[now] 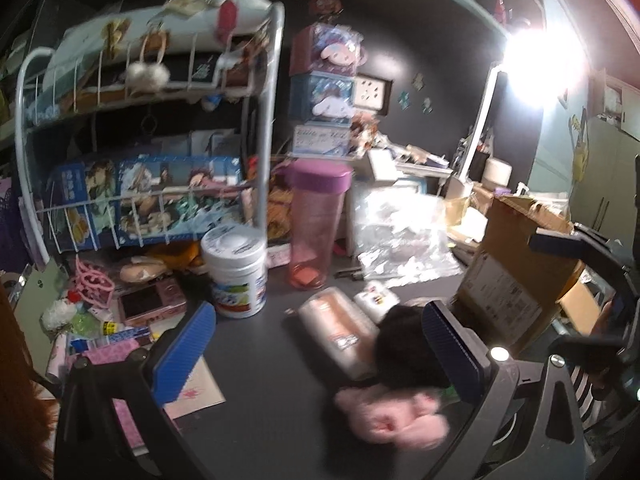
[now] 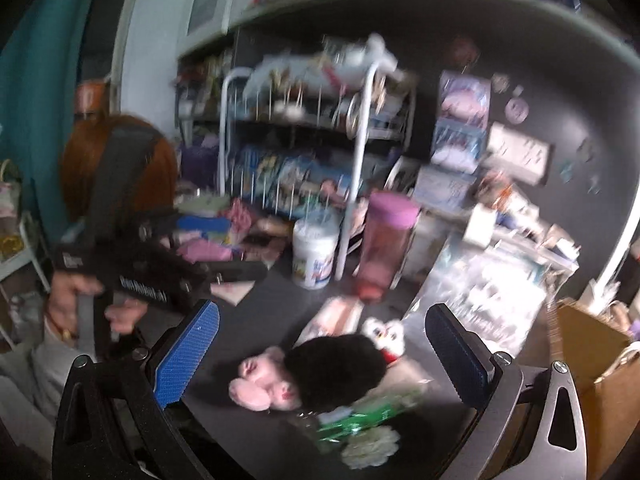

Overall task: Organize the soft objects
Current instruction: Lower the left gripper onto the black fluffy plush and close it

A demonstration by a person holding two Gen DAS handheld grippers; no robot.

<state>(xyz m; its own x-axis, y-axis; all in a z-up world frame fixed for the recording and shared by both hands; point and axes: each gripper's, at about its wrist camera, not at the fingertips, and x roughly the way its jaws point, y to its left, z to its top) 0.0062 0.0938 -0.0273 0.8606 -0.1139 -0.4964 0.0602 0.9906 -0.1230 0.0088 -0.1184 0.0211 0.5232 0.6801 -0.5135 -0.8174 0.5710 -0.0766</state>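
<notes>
A pink and black plush toy (image 1: 400,392) lies on the dark desk, also in the right wrist view (image 2: 316,372). My left gripper (image 1: 320,356) is open, with the plush by its right finger (image 1: 452,352). My right gripper (image 2: 322,346) is open above the plush, which lies between its blue pads, untouched. A small white plush (image 2: 382,332) lies behind it. A green packet with white fluff (image 2: 360,424) lies in front. The left gripper (image 2: 224,248) shows at the left of the right wrist view.
A white wire rack (image 1: 264,120) full of boxes stands at the back left. A white tub (image 1: 236,276), a pink tumbler (image 1: 316,224), wrapped rolls (image 1: 340,328), clear plastic bags (image 1: 400,236) and a cardboard box (image 1: 516,276) crowd the desk (image 1: 256,360). Small clutter lies at the left.
</notes>
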